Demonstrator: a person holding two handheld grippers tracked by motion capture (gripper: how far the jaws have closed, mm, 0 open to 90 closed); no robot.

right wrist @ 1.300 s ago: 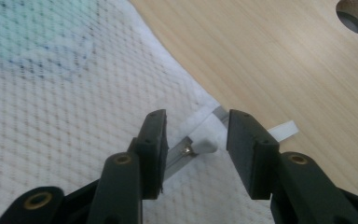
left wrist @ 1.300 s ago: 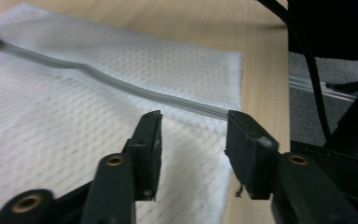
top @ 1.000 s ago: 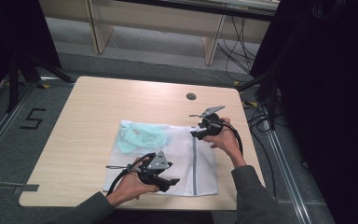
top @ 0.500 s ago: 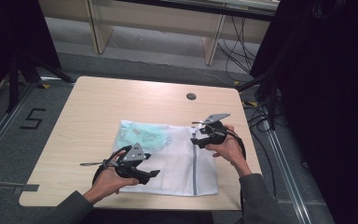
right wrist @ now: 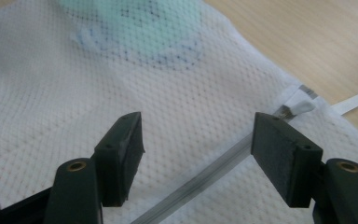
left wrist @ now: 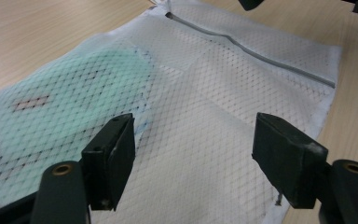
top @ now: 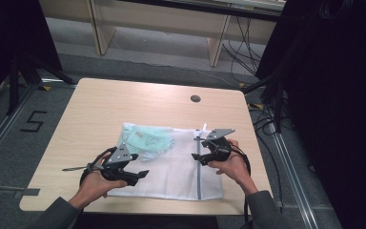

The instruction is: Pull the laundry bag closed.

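Your 2 tools hover over the mesh bag (top: 171, 167), both just opened wide, gripping nothing.
Left tool (left wrist: 193, 158) sits near the green cloth (left wrist: 74, 98); right tool (right wrist: 198, 156) view shows the zipper pull (right wrist: 298, 108).

High view: above, facing forward and down on worktop (top: 100, 109). Tool views: close, low, sharing mesh bag (top: 171, 167) (left wrist: 205, 116) (right wrist: 51, 93).

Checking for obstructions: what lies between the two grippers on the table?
In the high view, just the white mesh bag between left gripper and right gripper; both hover open.
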